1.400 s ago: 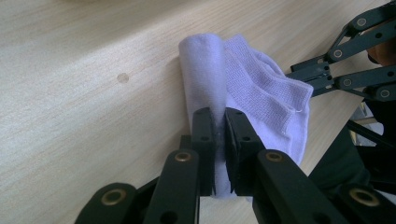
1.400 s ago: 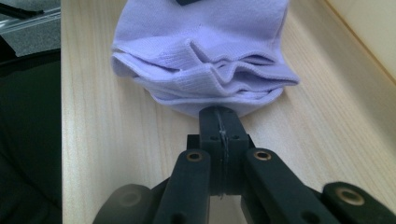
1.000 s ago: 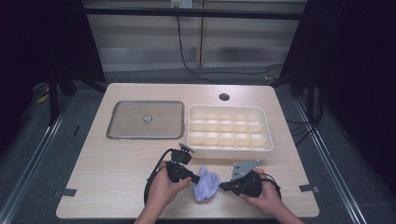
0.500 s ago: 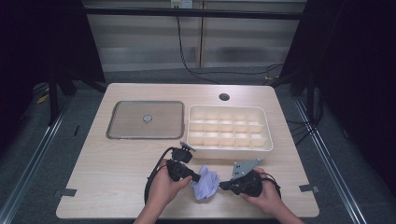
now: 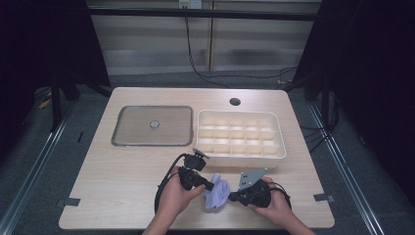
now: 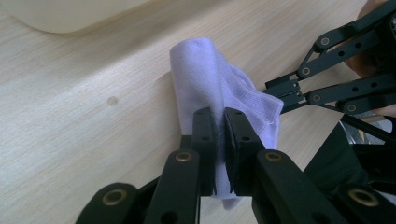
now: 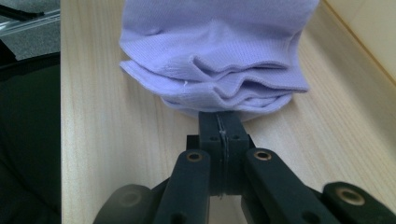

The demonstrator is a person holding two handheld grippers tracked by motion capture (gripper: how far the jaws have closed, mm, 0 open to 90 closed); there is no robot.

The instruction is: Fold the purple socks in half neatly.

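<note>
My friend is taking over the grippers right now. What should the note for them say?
Left gripper: shut on the purple sock, a fold pinched between its jaws.
Right gripper: shut on the sock's other edge.
The sock is bunched between both grippers at the table's near edge, in front of the divided tray, whose cells look empty.
Done: sock gripped from both sides.
Left: probably finish rolling it and place it in a tray cell.
</note>
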